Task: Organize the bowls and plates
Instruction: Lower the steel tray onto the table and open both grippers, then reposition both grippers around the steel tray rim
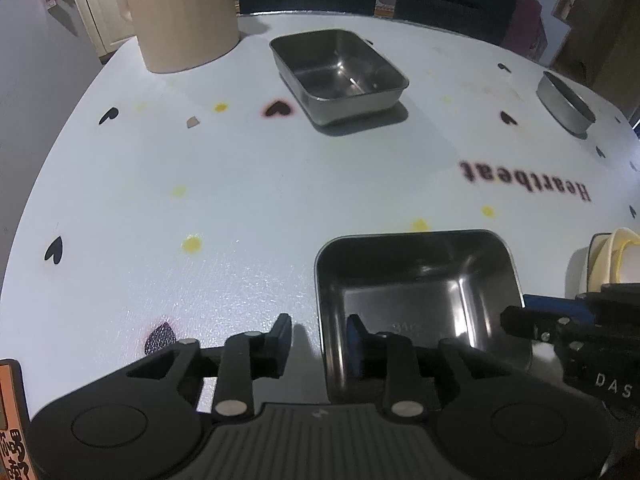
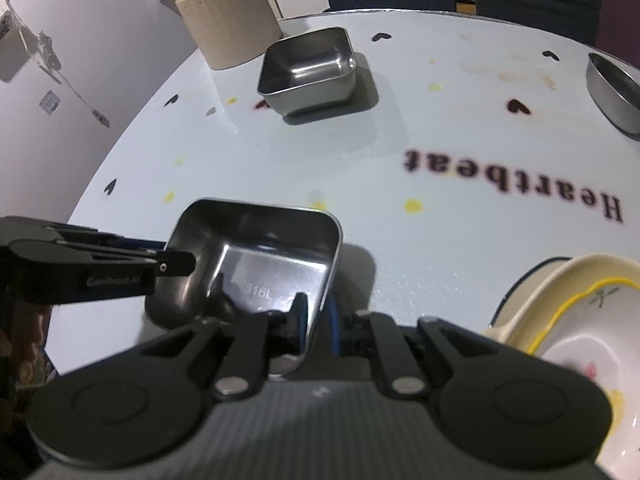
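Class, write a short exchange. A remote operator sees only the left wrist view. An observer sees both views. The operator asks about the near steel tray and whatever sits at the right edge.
Operator: My left gripper stands open astride the near tray, at its left wall. Does the right gripper grip it?
Observer: Yes. It is closed on the tray's right wall, one finger inside and one outside.
Operator: I see only a cream edge at my far right. What is it?
Observer: A cream dish with a yellow line around its white inside and a small crossed-cutlery print.
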{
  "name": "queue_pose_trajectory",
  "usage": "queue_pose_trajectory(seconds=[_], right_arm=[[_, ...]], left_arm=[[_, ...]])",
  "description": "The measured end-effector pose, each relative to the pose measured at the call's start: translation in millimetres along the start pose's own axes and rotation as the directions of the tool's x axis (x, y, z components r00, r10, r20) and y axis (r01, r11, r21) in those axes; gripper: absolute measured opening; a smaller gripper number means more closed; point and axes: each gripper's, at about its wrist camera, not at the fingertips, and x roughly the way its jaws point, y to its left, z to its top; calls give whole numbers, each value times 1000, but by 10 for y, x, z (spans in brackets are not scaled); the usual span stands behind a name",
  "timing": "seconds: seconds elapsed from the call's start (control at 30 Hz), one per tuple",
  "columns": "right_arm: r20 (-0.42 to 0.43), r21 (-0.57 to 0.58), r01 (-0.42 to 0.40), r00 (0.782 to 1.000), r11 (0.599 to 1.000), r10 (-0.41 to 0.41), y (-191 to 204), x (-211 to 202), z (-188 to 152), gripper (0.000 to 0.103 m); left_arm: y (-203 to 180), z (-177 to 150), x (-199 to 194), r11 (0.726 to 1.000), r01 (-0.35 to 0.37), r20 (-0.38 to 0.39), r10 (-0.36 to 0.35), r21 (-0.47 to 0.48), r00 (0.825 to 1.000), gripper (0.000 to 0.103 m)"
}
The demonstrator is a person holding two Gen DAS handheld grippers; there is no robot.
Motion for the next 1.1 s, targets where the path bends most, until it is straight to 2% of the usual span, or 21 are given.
queue_pose_trajectory(seconds=[0.07,0.17,0.23,0.3,0.33,0.37,0.5,0.6,0.73,0.83,1.0,1.1], right_arm=[[6,-6,0,1000,1000,0,11,-17,-1,25],[24,-21,3,1000,1000,-3,26,-78,6,38],[46,-21,-9,999,1000,10,19,-164,10,46],[83,-15,-15,996,1000,16,3,-263,42,56],[104,-11,-14,994,1000,15,-11,-313,59,64],[129,-4,-12,992,1000,12,-27,-357,79,71],[215,67,-28,977,997,13,-136,-474,236,87],[242,152,-66,970,986,28,-263,-434,411,103],[257,273,-68,966,960,-5,-436,-283,662,103],[263,364,-86,965,928,-14,-536,-134,810,103],[241,492,-131,971,861,10,-538,205,1025,103],[232,563,-165,972,810,36,-509,390,1126,103]], left_arm=[[1,-1,-56,1000,2,24,-1,-5,1000,43],[14,2,-178,1000,10,81,-8,-23,997,67],[31,1,-267,999,5,131,0,-36,991,90],[57,3,-335,998,4,177,6,-58,984,98],[71,8,-358,998,6,193,7,-70,981,101],[88,17,-377,997,6,208,11,-83,978,102],[120,76,-407,995,-37,267,62,-97,962,103],[155,196,-374,992,-47,296,80,-114,952,103],[204,384,-284,989,-61,320,102,-138,942,103],[267,511,-196,984,-99,334,143,-145,932,103],[467,709,-25,968,-156,348,218,-196,912,103],[605,786,27,949,-184,352,269,-256,897,103]])
